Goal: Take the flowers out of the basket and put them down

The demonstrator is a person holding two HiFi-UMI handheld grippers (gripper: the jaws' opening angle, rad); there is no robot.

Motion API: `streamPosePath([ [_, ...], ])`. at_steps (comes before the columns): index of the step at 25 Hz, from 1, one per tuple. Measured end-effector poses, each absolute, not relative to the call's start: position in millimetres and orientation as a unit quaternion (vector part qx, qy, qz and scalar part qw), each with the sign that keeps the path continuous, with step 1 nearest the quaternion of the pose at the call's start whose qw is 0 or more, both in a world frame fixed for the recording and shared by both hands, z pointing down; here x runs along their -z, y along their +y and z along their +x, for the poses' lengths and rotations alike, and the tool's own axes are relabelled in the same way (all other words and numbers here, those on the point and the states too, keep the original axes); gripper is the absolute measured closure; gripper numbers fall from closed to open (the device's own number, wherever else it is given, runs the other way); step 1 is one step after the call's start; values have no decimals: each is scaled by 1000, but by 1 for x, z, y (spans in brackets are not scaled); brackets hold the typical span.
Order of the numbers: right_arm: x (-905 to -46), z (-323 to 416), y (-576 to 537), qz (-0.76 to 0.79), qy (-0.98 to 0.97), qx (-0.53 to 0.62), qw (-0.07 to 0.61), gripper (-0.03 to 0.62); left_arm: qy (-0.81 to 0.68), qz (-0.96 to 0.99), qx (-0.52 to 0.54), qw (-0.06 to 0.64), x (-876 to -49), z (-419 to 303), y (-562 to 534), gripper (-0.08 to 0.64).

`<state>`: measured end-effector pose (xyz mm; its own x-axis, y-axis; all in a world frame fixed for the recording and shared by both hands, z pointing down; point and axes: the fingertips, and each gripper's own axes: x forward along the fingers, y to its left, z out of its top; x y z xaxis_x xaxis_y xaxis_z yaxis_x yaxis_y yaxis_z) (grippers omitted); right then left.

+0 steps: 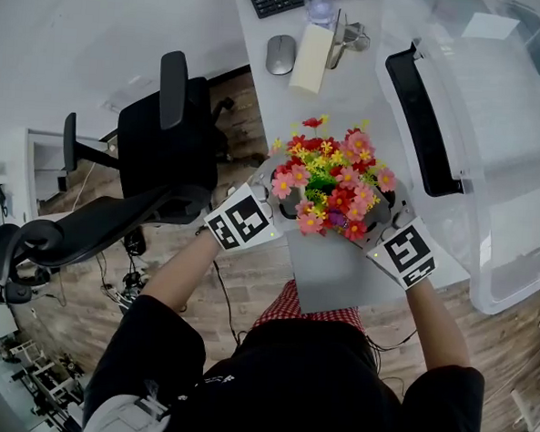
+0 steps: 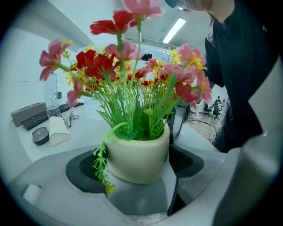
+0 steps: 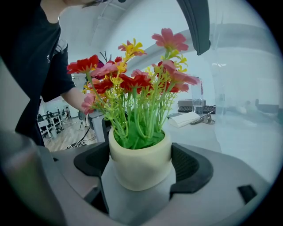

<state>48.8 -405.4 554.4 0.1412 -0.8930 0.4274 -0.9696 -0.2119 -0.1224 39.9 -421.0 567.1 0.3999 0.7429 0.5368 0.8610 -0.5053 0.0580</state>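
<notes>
Far left: black office chair point(image 1: 165, 149) on wood floor, next to white desk point(image 1: 263, 101). Next over, left tool point(image 1: 276, 194), clamped on cream pot point(image 2: 137, 156), black pads either side of it. Centre: flowers point(image 1: 331, 182) in that pot, red, pink and yellow, upright, above desk's near edge. Can't tell whether pot rests on anything. Then right tool point(image 1: 379, 217), likewise closed on pot point(image 3: 140, 163) from the opposite side, pads touching its wall. Far right: translucent basket point(image 1: 512, 134) with black handle, on the desk; flowers outside it, just to its left. Back of desk: mouse point(image 1: 281, 54).
</notes>
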Motion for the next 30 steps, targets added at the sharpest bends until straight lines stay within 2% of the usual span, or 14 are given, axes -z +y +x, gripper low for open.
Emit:
streamPosePath([
  [30, -562, 45, -397, 758, -614, -187, 111, 155, -469, -837, 247, 138, -577, 35, -416, 126],
])
